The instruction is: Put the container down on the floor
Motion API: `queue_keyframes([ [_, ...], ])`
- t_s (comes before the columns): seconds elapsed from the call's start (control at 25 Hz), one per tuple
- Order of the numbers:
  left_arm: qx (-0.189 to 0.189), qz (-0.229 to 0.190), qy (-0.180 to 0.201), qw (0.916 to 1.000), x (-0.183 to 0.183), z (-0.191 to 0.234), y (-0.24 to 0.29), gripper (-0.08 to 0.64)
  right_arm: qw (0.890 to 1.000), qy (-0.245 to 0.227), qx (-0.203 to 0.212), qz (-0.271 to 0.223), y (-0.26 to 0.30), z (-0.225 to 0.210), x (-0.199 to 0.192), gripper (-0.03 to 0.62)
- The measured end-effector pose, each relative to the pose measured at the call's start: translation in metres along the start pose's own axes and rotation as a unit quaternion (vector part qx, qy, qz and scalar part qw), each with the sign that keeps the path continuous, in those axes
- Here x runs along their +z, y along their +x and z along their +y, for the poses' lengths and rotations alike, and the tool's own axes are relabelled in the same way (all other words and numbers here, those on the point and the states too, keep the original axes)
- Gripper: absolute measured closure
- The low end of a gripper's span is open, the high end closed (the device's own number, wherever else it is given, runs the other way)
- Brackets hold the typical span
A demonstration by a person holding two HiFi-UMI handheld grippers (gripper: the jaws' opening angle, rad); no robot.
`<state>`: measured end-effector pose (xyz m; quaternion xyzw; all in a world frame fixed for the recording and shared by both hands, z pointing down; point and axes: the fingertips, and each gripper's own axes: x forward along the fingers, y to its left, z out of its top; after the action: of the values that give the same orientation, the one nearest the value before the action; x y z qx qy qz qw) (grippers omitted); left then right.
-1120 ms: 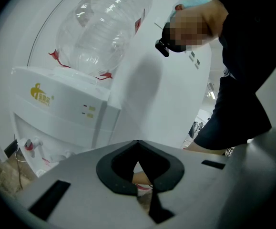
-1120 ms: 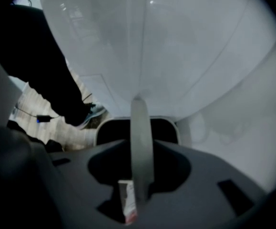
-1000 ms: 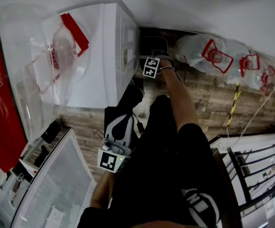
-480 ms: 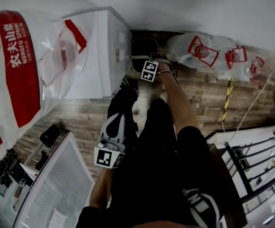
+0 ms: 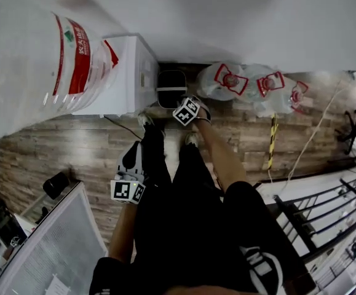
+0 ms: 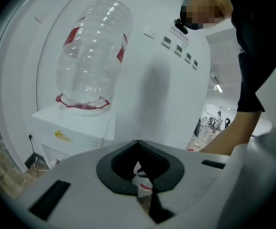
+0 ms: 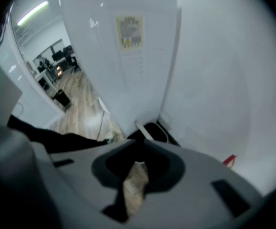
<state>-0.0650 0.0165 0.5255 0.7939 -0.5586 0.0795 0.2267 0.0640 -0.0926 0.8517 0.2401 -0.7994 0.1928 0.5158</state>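
**Bin Set Down Beside the Dispenser**

The dark container (image 5: 170,90) stands on the wood floor (image 5: 61,146) at the far wall, just right of the white water dispenser (image 5: 128,72). It looks light, stiff and open-topped, and its rim seems the place to pinch. The right gripper (image 7: 137,162), near it, has just been closing its fingers to a slit, with nothing between. The left gripper (image 6: 138,159) also shows its fingers narrowly apart and empty.

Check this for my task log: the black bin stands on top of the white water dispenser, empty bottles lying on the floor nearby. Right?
No. In the head view the black bin stands on the floor beside the white water dispenser, not on it. The empty bottles do lie on the floor nearby.
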Motion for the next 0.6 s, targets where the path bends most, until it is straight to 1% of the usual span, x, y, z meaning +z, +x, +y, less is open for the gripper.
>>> queue_keyframes([
  [0.12, 0.01, -0.013, 0.007, 0.9998, 0.007, -0.012, -0.011, 0.528, 0.999, 0.027, 0.014, -0.03, -0.049, 0.013, 0.009, 0.541],
  [0.2, 0.02, -0.026, 0.007, 0.9994, 0.013, -0.021, -0.014, 0.528, 0.998, 0.036, 0.012, -0.05, -0.082, 0.01, 0.017, 0.548],
  [0.28, 0.028, -0.039, 0.009, 0.9988, 0.023, -0.029, -0.019, 0.528, 0.995, 0.065, 0.015, -0.073, -0.114, 0.008, 0.028, 0.552],
  [0.4, 0.028, -0.054, 0.017, 0.998, 0.043, -0.039, -0.035, 0.528, 0.985, 0.119, 0.028, -0.118, -0.167, 0.016, 0.048, 0.552],
  [0.6, 0.02, -0.063, 0.025, 0.9975, 0.072, -0.043, -0.05, 0.528, 0.968, 0.162, 0.007, -0.193, -0.255, 0.019, 0.084, 0.554],
])
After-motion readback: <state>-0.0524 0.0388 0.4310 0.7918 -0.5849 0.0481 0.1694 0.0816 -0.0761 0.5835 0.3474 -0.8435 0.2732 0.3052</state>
